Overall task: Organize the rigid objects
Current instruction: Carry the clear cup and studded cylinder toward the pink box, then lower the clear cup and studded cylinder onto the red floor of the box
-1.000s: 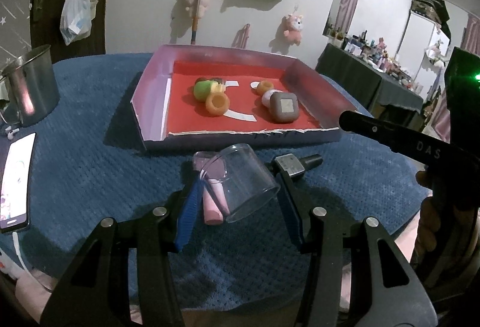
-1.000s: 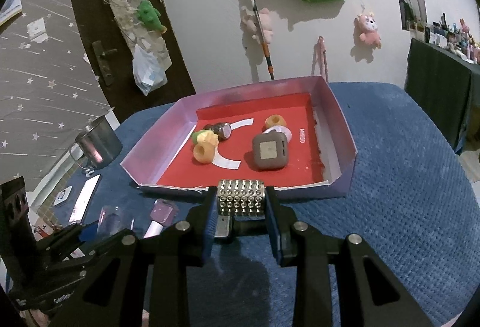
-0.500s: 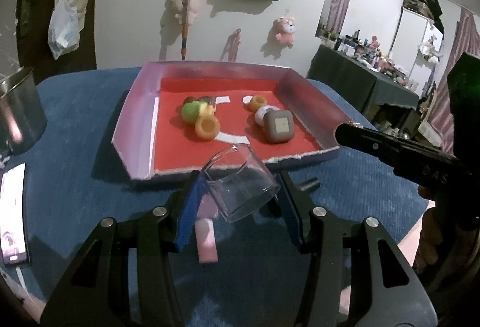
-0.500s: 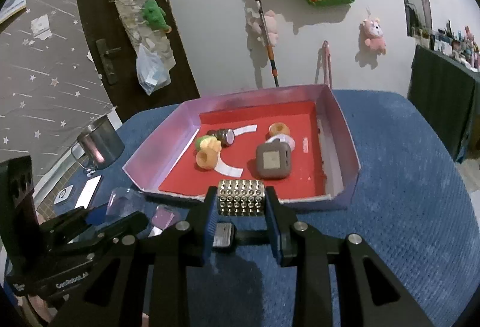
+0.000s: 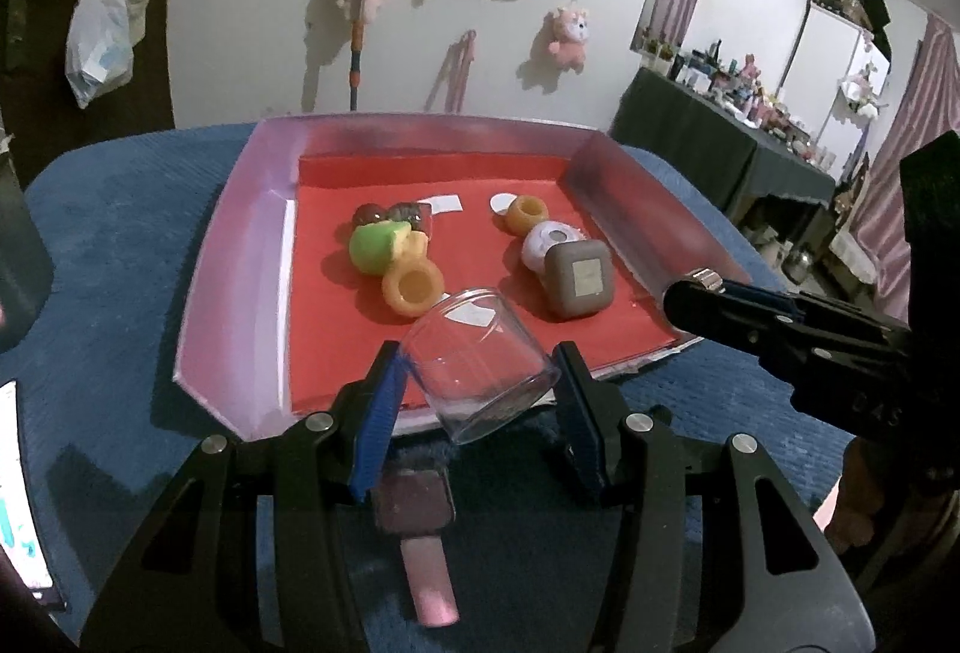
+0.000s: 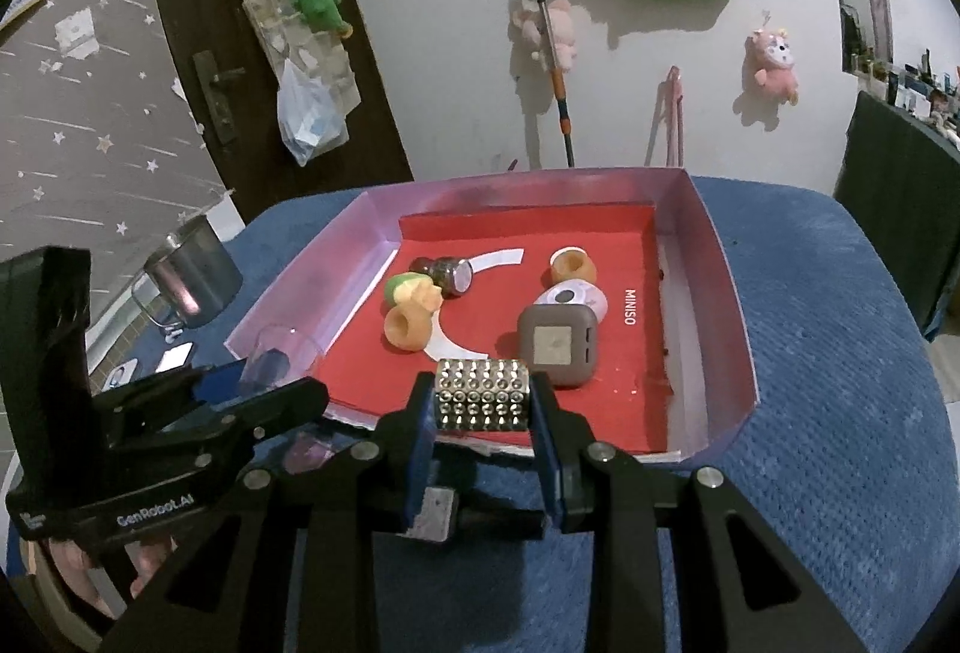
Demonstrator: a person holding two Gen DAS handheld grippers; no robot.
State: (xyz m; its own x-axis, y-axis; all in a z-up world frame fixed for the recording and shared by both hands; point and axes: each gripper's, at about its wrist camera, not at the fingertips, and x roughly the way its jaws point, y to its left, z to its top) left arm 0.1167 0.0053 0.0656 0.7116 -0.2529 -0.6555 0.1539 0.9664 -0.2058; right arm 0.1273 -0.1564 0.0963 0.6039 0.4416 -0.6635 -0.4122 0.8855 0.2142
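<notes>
A pink box with a red floor (image 5: 240, 263) (image 6: 714, 257) stands on the blue cloth. In it lie orange rings (image 5: 413, 287), a green piece (image 5: 373, 245), a grey square case (image 5: 579, 278) (image 6: 558, 344) and a white round piece (image 5: 549, 239). My left gripper (image 5: 477, 371) is shut on a clear cup (image 5: 480, 359), tilted, over the box's near edge; the cup also shows in the right wrist view (image 6: 277, 358). My right gripper (image 6: 482, 404) is shut on a studded silver block (image 6: 482, 394), at the box's near edge.
A pink flat tool (image 5: 423, 551) lies on the cloth under my left gripper. A small silver and black piece (image 6: 435, 515) lies under my right gripper. A steel mug (image 6: 192, 278) and a phone (image 5: 15, 497) are at the left.
Both grippers have moved forward to the box's near edge, carrying the clear cup and the studded block. The pink tool stays behind on the cloth.
</notes>
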